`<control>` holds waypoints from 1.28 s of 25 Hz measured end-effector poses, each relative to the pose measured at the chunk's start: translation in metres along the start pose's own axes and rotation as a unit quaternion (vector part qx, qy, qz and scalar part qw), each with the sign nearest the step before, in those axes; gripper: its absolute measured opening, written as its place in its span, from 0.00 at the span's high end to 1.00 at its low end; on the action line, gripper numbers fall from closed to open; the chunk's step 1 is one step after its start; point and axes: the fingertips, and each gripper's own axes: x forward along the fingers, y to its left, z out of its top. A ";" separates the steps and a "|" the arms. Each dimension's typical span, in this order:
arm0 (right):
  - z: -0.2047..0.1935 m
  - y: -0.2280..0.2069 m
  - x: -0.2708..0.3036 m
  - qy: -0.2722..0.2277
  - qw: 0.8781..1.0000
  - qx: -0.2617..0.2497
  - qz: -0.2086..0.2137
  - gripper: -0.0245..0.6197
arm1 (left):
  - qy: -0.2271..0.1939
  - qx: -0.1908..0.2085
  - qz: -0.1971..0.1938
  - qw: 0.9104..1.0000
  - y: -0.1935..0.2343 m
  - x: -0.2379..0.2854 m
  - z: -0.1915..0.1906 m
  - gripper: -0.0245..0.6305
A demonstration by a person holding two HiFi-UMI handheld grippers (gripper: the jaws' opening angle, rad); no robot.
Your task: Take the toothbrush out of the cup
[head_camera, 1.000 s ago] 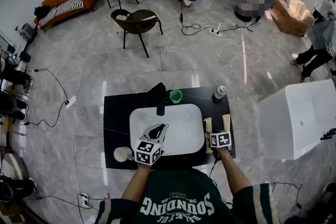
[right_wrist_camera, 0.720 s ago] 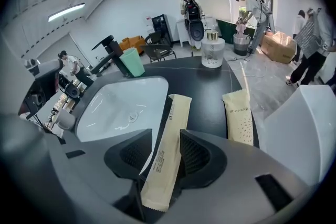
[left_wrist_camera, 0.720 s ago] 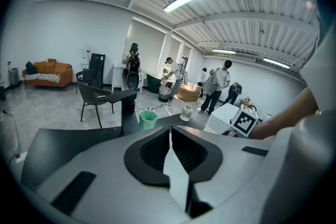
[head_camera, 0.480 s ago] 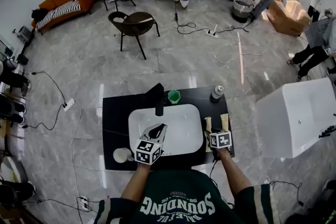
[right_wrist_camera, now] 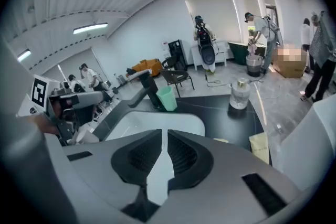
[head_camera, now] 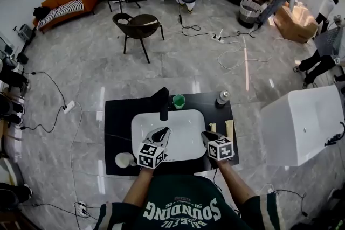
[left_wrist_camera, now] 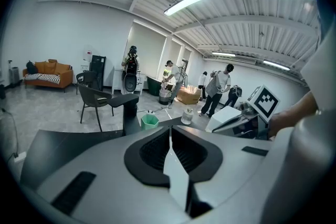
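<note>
Table (head_camera: 119, 116): black, smooth top. Basin (head_camera: 186, 118): white, glossy, probably ceramic. Cup (head_camera: 179, 100): green plastic. Floor (head_camera: 97, 62): polished grey stone tiles, reflective.

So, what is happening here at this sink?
A person stands at a black counter with a white sink, holding a gripper in each hand. The left gripper hovers over the sink, its jaws together and empty. The right gripper is at the sink's right edge; its jaws have just been closing to a narrow slit, with nothing between them. A green cup stands beside the faucet, and a white cup stands near the person's left. No toothbrush can be made out.
</note>
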 end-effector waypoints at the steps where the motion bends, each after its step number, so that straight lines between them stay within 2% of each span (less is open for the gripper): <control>1: 0.008 0.009 0.002 -0.010 1.000 -0.009 0.009 0.86 | -0.001 0.000 0.001 1.000 0.001 0.000 0.000 0.94; 6: 0.049 0.052 0.007 -0.057 0.996 -0.051 0.047 0.87 | -0.007 -0.004 0.013 1.000 0.014 -0.006 0.004 0.94; 13: 0.086 0.091 0.010 -0.113 0.988 -0.088 0.057 0.89 | -0.016 -0.008 0.034 0.999 0.032 -0.017 0.008 0.94; 18: 0.103 0.110 0.004 -0.157 0.978 -0.122 0.066 0.90 | -0.024 -0.001 0.049 0.999 0.047 -0.027 0.017 0.94; 21: 0.108 0.114 0.005 -0.162 0.975 -0.137 0.063 0.90 | -0.026 0.000 0.055 0.998 0.053 -0.029 0.019 0.94; 32: 0.108 0.115 0.005 -0.152 0.976 -0.143 0.062 0.90 | -0.024 0.003 0.050 0.998 0.048 -0.027 0.020 0.94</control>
